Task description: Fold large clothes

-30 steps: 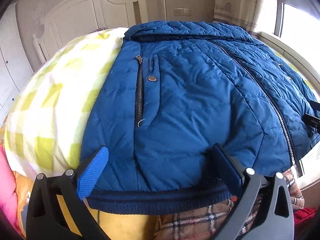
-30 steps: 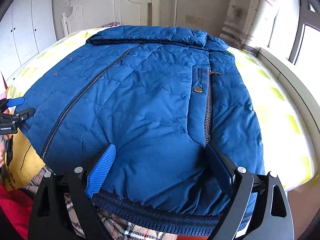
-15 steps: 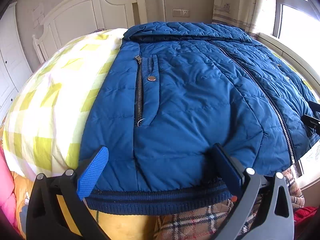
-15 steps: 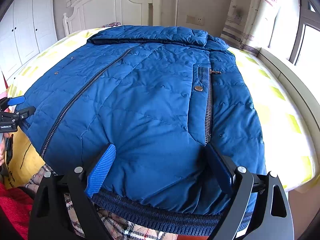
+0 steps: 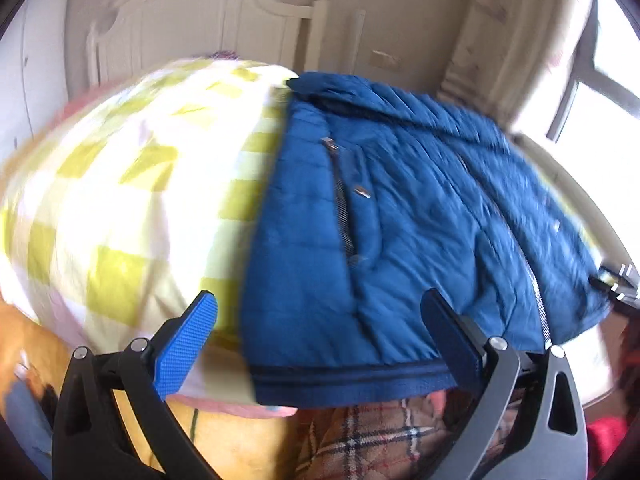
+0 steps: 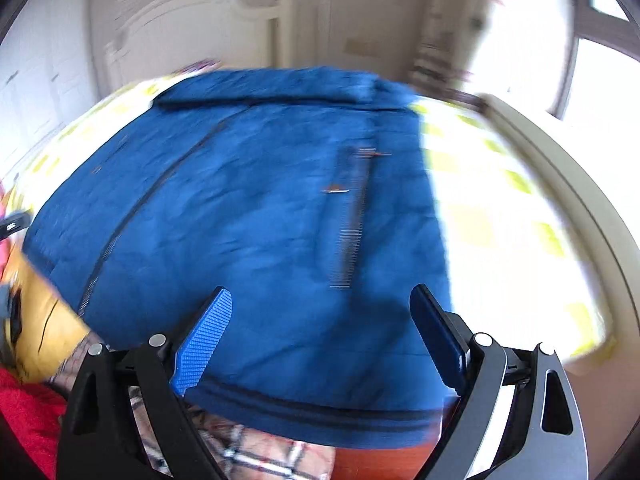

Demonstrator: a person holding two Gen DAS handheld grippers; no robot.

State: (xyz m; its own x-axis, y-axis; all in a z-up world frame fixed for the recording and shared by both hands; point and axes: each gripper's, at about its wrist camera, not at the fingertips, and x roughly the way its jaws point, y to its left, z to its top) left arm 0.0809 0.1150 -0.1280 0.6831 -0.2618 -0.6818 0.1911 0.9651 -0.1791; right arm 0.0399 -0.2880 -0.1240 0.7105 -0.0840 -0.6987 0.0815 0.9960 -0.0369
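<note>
A blue quilted jacket lies spread front-up on the bed, zipped, its ribbed hem hanging at the near edge. In the left wrist view my left gripper stands open just above the hem, over the jacket's left side edge, its left finger over the bedspread. Seen from the right wrist, my right gripper is open over the jacket's right half near the hem, nothing between its pads. Both views are motion-blurred. The tip of the other gripper shows at the far right edge.
The bed is covered by a yellow-and-white checked spread, with a white headboard behind. A plaid cloth and a yellow item hang below the hem; red fabric sits lower left. A bright window is at right.
Both views have swung and blurred. The left gripper has shifted left, now straddling the jacket's side edge, with more bedspread in view. The right gripper has moved slightly right. Both stay open.
</note>
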